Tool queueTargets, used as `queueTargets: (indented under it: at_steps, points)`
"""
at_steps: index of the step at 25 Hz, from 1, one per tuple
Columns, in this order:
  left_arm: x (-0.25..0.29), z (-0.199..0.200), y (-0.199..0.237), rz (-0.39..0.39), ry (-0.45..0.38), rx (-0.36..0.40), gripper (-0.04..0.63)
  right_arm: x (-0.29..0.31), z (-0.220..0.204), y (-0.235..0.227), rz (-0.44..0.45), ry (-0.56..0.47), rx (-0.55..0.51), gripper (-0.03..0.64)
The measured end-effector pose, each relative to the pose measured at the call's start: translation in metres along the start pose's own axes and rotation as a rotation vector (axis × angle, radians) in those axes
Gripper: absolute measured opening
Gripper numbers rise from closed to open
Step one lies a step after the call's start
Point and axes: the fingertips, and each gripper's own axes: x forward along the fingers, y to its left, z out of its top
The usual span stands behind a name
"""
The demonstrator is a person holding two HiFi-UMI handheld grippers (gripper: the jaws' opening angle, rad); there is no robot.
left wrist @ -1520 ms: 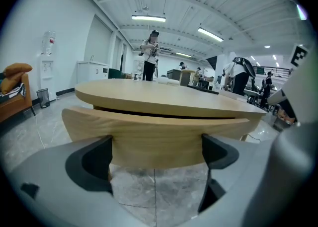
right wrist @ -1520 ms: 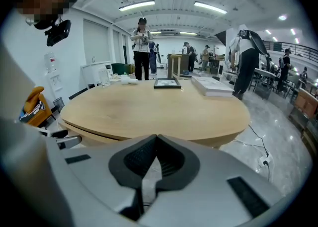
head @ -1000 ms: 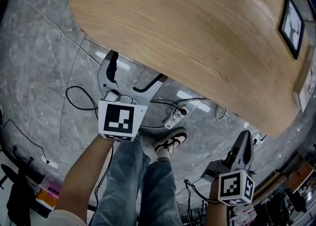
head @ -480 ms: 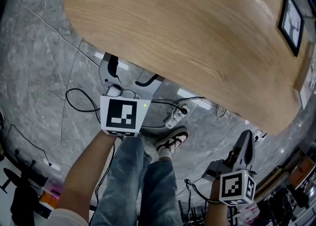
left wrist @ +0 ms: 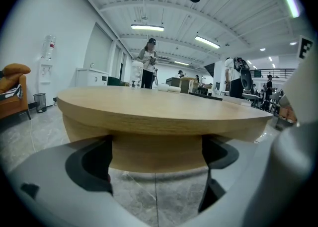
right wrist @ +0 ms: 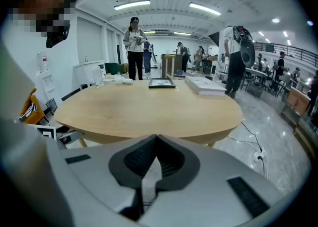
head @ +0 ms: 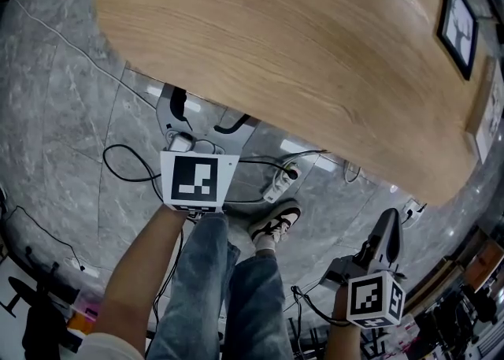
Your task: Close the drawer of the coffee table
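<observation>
Item: worktop (head: 299, 59), round, wooden, ahead of me; I cannot pick out its drawer.
Item: left tongs (head: 206, 114), wide apart, nothing between them, tips at the worktop's near edge, facing the band under its top.
Item: right tongs (head: 390, 228), pressed together, empty, well short of the worktop.
</observation>
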Motion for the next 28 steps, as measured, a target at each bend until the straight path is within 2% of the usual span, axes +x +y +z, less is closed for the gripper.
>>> queueTargets:
  at_steps: [5, 10, 13, 15, 18, 20, 22, 25, 28]
  points:
    - [-0.007, -0.001, -0.002, -0.021, 0.011, 0.015, 0.568, -0.006, 0.005, 0.009, 0.022, -0.008, -0.007, 0.0]
    - [-0.034, -0.022, -0.001, -0.022, 0.107, -0.008, 0.55, -0.019, 0.021, 0.017, 0.072, -0.038, -0.027, 0.0]
    - [-0.068, -0.003, -0.002, -0.018, 0.105, -0.015, 0.533, -0.037, 0.037, 0.019, 0.097, -0.063, -0.021, 0.0]
    - [-0.093, 0.028, -0.007, -0.018, 0.07, -0.013, 0.529, -0.053, 0.052, 0.017, 0.112, -0.091, -0.009, 0.0]
    - [-0.128, 0.096, -0.017, -0.007, -0.009, -0.021, 0.507, -0.078, 0.083, 0.006, 0.126, -0.16, 0.029, 0.0]
    - [-0.154, 0.15, -0.032, -0.017, -0.052, -0.041, 0.407, -0.104, 0.109, -0.01, 0.117, -0.203, 0.065, 0.0]
    - [-0.18, 0.207, -0.046, -0.017, -0.085, -0.08, 0.231, -0.135, 0.137, -0.027, 0.109, -0.252, 0.096, 0.0]
    - [-0.224, 0.285, -0.065, 0.013, -0.136, -0.154, 0.19, -0.189, 0.182, -0.054, 0.117, -0.333, 0.094, 0.0]
    - [-0.278, 0.346, -0.092, 0.067, -0.165, -0.161, 0.123, -0.247, 0.223, -0.079, 0.15, -0.407, 0.058, 0.0]
